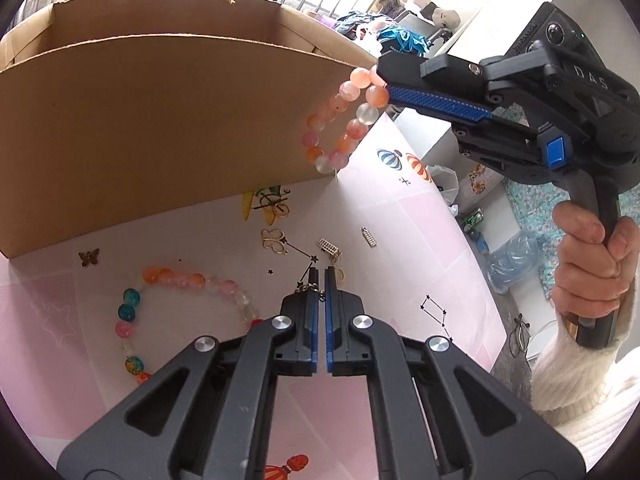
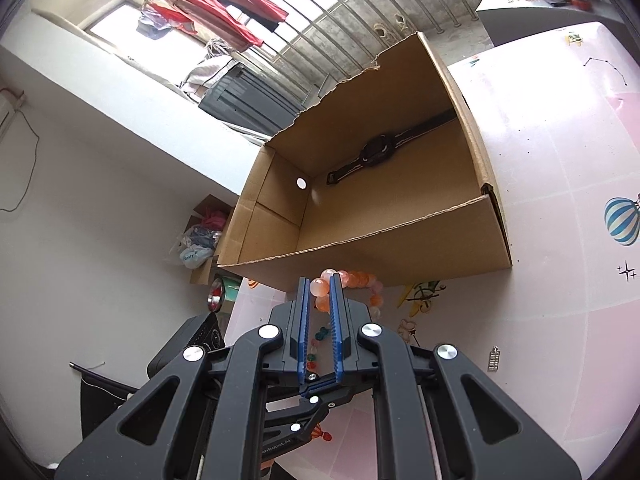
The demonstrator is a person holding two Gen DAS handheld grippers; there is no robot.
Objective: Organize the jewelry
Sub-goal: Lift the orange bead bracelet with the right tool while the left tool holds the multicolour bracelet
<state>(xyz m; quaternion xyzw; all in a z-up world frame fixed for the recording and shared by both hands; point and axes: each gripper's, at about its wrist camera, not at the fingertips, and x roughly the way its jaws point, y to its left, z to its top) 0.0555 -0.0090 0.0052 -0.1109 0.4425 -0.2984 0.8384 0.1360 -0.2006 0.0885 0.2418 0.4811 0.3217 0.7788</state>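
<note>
My right gripper (image 1: 378, 76) is shut on a pink-and-orange bead bracelet (image 1: 340, 128), which hangs in front of the near wall of the cardboard box (image 1: 160, 120). In the right wrist view its beads (image 2: 320, 286) sit between the blue pads of that gripper (image 2: 320, 280), just below the box's front wall (image 2: 400, 248). A black watch (image 2: 376, 150) lies inside the box. My left gripper (image 1: 320, 276) is low over the pink table, shut on a thin gold chain (image 1: 306, 287) beside a gold abacus charm (image 1: 330, 248).
On the pink printed table (image 1: 400, 240) lie a multicolour bead bracelet (image 1: 180, 280), a gold butterfly charm (image 1: 89, 258), a gold butterfly-outline pendant (image 1: 274, 240) and a silver charm (image 1: 370, 237). A hand in a white sleeve (image 1: 588, 248) holds the right gripper. Clutter lies beyond the table's right edge.
</note>
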